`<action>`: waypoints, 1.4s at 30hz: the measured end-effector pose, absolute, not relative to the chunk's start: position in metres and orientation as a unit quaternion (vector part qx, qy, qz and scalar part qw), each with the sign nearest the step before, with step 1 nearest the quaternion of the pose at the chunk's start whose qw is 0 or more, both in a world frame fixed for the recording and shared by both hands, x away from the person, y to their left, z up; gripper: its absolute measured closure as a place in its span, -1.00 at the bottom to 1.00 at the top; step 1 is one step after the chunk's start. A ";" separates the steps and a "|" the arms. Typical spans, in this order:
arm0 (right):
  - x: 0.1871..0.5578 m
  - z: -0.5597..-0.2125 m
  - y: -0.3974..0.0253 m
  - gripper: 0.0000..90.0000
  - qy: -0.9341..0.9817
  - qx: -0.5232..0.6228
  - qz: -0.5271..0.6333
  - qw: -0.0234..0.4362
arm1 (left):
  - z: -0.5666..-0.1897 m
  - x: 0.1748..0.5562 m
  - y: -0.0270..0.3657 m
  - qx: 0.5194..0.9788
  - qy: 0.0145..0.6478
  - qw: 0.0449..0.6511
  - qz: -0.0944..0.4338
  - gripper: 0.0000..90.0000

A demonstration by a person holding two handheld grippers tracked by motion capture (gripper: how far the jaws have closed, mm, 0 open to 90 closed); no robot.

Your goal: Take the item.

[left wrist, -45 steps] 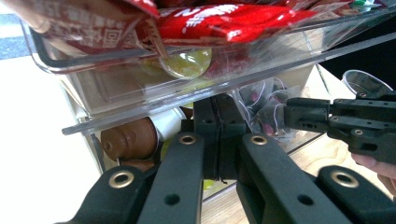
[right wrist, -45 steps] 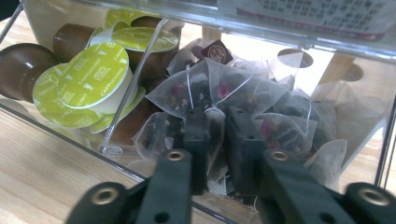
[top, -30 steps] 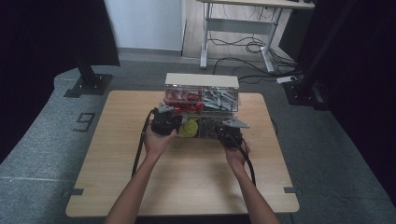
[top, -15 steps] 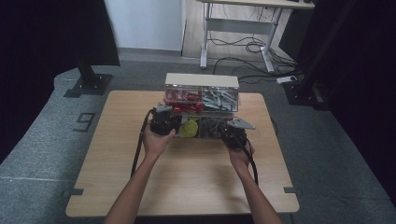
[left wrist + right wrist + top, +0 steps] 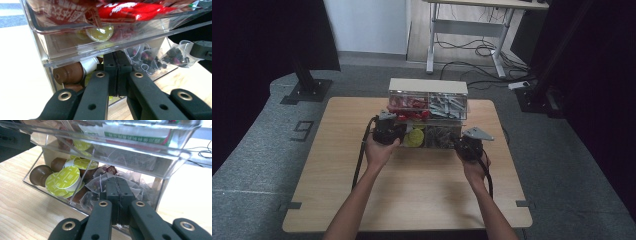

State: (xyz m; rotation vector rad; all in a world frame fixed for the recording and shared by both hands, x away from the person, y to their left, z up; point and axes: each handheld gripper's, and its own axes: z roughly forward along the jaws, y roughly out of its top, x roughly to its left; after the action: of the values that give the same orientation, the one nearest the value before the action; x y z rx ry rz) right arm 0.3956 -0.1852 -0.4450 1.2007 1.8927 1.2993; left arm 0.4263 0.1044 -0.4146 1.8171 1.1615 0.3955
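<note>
A clear two-tier organizer stands at the back middle of the wooden table. Its upper drawer holds red packets and pale sachets. The lower drawer is pulled out, with green-lidded brown capsules on its left and mesh tea bags on its right. My left gripper is shut with nothing visible between its jaws, tips at the lower drawer's left end under the upper drawer. My right gripper is shut on a tea bag at the drawer's right part.
Open tabletop lies between the organizer and the near edge, under the person's forearms. A cable trails from the left gripper. Behind the table, a black stand base and desk legs with floor cables.
The right gripper has drawn back slightly toward the person and to the right. The left gripper has stayed at the organizer's left front.
</note>
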 end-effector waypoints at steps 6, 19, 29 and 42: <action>0.391 -0.440 -0.194 0.98 0.695 0.449 0.492 0.272 | -0.415 0.427 0.104 0.738 0.471 0.455 0.161 0.99; 0.386 -0.434 -0.209 0.98 0.692 0.452 0.491 0.276 | -0.414 0.427 0.106 0.738 0.473 0.454 0.159 0.98; 0.384 -0.435 -0.219 0.98 0.686 0.458 0.490 0.282 | -0.414 0.427 0.106 0.738 0.473 0.453 0.160 0.98; 0.382 -0.433 -0.241 0.98 0.674 0.473 0.486 0.291 | -0.414 0.426 0.105 0.739 0.474 0.450 0.165 0.98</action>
State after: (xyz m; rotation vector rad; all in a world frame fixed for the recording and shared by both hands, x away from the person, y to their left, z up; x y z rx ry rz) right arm 0.3820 -0.2407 -0.4331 1.2617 1.7981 1.2967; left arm 0.4262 0.1052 -0.4137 1.8262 1.1711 0.4087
